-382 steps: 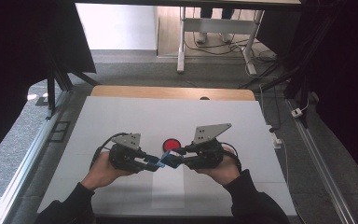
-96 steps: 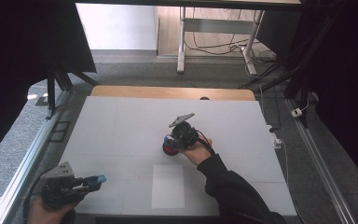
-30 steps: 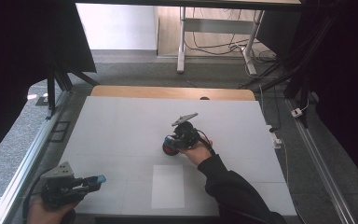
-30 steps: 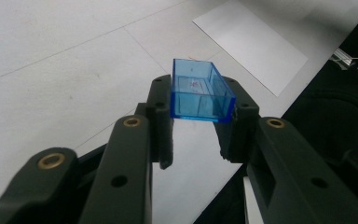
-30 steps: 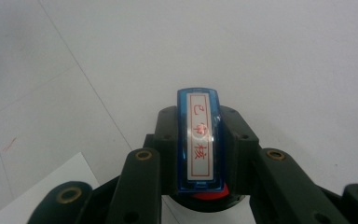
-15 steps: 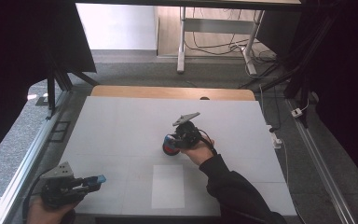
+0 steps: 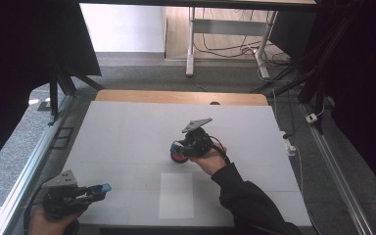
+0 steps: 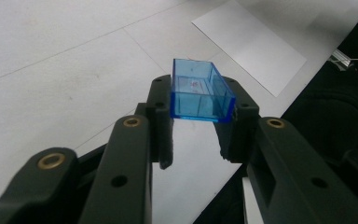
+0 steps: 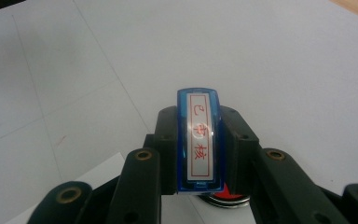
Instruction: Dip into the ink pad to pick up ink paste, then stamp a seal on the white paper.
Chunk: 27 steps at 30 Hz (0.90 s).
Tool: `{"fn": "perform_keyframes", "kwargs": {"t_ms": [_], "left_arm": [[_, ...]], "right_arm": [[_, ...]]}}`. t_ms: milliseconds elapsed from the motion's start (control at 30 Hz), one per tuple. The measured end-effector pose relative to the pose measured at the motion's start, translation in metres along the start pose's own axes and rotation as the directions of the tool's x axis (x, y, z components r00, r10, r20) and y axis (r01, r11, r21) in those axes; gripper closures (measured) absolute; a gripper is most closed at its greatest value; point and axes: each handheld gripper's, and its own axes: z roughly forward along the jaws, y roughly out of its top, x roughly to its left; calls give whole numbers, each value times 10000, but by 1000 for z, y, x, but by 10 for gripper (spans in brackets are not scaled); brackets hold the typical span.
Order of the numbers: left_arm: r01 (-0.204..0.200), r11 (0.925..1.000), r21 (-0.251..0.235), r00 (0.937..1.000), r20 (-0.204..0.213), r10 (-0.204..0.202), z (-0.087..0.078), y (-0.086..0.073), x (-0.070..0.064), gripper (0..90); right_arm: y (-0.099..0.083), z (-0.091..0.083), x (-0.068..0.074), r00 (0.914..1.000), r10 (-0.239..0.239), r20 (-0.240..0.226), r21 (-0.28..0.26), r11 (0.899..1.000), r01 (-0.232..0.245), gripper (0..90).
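Note:
At the table's front left corner, my left gripper [image 7: 98, 190] is shut on a small clear blue cap [image 7: 104, 187]. The left gripper view has this cap [image 8: 200, 91] open side up between the jaw tips [image 8: 198, 119]. Near the table's middle, my right gripper [image 7: 177, 148] is shut on a narrow blue stamp [image 9: 199, 140] with a white label bearing red characters. The stamp stands just above a round red ink pad [image 7: 178, 157], whose rim [image 9: 228, 199] peeks out under the jaws. Whether stamp and pad touch I cannot tell.
A white sheet of paper [image 7: 176, 195] lies on the white table [image 7: 127, 127] in front of the ink pad, also seen as the paper [image 8: 249, 39] beyond my left jaws. A wooden strip [image 7: 176, 97] runs along the far edge. Metal rails flank both sides.
Early on both grippers met at the table's middle; the left one now sits at the front left with the cap. Over the last second the right gripper has barely shifted above the pad.

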Motion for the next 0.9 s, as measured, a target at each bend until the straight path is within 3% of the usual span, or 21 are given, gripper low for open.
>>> {"fn": "perform_keyframes", "kwargs": {"t_ms": [900], "left_arm": [[39, 10000, 0, 10000, 22, -39, 0, 0, 0, 686]], "right_arm": [[1, -21, 14, 9990, -248, -367, -298, 9993, 237, 702]]}}
